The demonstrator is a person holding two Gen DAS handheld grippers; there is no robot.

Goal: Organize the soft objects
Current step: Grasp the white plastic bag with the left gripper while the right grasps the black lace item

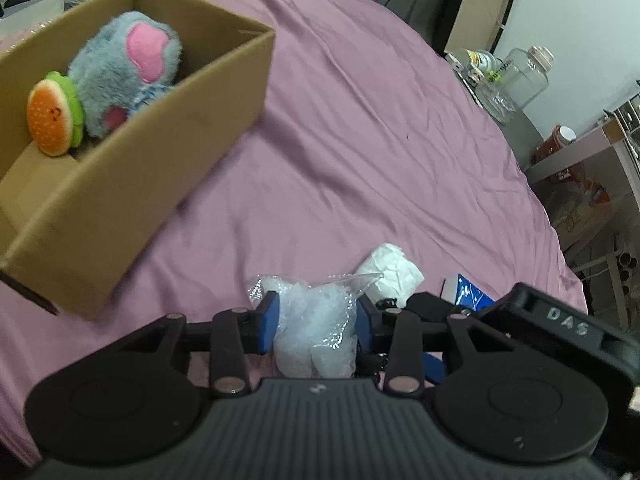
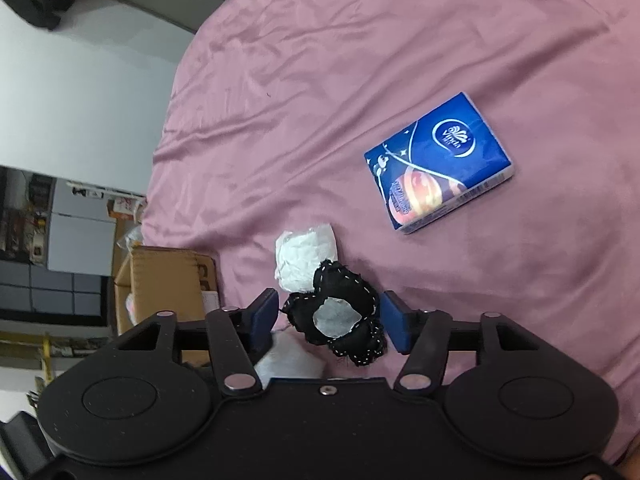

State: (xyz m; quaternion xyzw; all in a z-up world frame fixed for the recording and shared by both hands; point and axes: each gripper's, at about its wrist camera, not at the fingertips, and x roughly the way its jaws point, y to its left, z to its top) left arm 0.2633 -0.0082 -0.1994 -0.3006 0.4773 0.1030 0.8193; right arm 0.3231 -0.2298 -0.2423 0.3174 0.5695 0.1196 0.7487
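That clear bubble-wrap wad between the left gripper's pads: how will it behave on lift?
The bubble-wrap wad looks crumpled and airy, so probably very light and squashy; it should compress rather than resist. The left hand-held gripper has its blue pads pressing both sides, so grip seems plausible. The film looks glossy, so it may slip, and loose flaps will likely dangle.

1. Left hand-held gripper (image 1: 316,320): blue pads pressed against both sides of a clear crinkled plastic bag (image 1: 316,328).
2. Cardboard box (image 1: 160,184): open-topped, upper left, on a pink bedsheet (image 1: 360,140).
3. Box contents: grey plush toy (image 1: 120,76) with pink patches; burger-shaped plush (image 1: 54,118) touching its left side.
4. White crumpled wad (image 1: 390,266): just beyond the bag.
5. Blue packet (image 1: 468,292): partly hidden, right of the wad.
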